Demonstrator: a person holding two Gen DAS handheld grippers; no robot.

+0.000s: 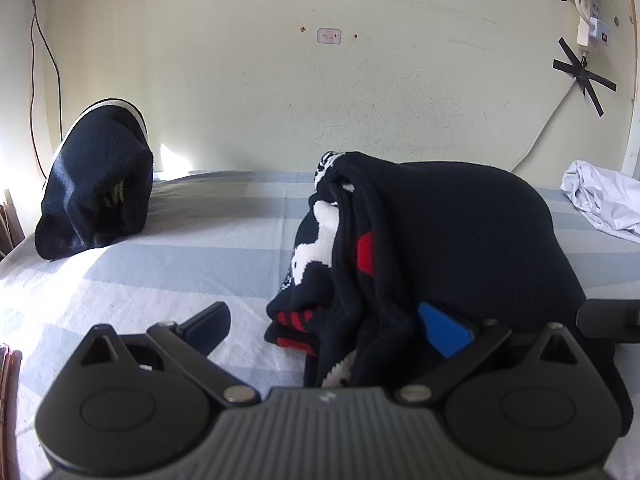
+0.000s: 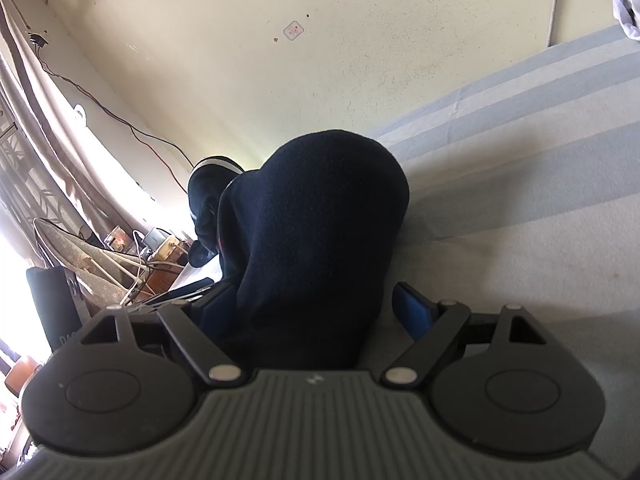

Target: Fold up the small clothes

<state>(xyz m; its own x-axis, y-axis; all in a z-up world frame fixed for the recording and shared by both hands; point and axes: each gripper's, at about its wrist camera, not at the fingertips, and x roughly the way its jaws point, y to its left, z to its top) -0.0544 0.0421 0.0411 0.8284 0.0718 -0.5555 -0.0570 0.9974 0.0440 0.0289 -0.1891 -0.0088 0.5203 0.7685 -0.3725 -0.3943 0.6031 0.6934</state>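
Note:
A dark navy sweater with white and red knitted patterns lies bunched on the striped bed sheet. My left gripper is open wide at its near edge. The left finger rests clear on the sheet, while the blue pad of the right finger lies against the sweater's folds. In the right wrist view the same sweater rises as a dark hump between the fingers of my right gripper. That gripper stands open, with a little gap showing beside the right pad.
A second dark garment with a white stripe stands propped at the bed's far left against the wall. A crumpled white cloth lies at the far right. A power strip and cable hang on the wall. Past the bed's left edge are curtains and clutter.

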